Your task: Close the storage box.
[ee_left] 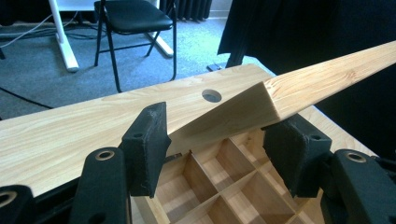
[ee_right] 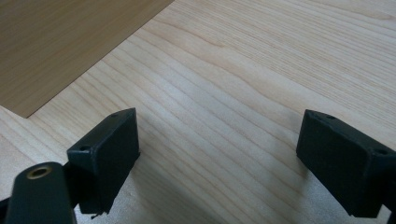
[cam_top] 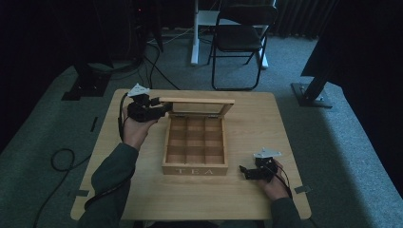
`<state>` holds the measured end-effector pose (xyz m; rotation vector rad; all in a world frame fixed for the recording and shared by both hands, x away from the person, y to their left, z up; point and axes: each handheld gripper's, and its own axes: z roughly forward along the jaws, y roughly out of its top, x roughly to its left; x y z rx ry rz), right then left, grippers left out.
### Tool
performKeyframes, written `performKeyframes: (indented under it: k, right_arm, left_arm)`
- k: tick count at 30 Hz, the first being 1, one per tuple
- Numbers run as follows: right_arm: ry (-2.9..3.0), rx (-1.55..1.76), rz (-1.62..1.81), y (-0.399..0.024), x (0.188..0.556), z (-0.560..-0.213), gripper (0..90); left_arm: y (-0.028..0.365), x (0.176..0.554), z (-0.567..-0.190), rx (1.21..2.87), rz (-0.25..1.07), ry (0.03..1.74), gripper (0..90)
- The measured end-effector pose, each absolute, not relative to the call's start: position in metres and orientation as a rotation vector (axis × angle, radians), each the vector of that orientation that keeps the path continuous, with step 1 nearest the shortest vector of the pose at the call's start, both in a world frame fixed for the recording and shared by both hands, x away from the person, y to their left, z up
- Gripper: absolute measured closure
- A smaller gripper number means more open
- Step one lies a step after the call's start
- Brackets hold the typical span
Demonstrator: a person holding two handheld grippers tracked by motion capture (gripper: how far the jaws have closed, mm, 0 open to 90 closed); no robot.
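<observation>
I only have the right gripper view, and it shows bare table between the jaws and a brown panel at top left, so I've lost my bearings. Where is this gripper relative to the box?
Observer: The right gripper sits low over the table, just right of the front corner of the tea box. Its jaws are wide open and point toward the box.
Operator: Is the box open?
Observer: Yes. The lid stands raised at the back, and the compartments look empty.
Operator: And the other gripper?
Observer: The left gripper is at the lid's left end. The lid's corner sits between its jaws, which look slack rather than clamped.
</observation>
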<state>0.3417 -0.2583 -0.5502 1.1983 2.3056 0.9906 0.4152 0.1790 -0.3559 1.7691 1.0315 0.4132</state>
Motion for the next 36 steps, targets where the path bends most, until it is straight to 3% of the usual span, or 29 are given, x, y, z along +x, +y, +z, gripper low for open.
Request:
performKeyframes:
  k: [36]
  right_arm:
    - [2.299,1.206,0.989,-0.258,0.341,-0.550,12.7]
  left_arm:
    - [0.181,0.394,-0.370,1.809,0.388,1.008,39.5]
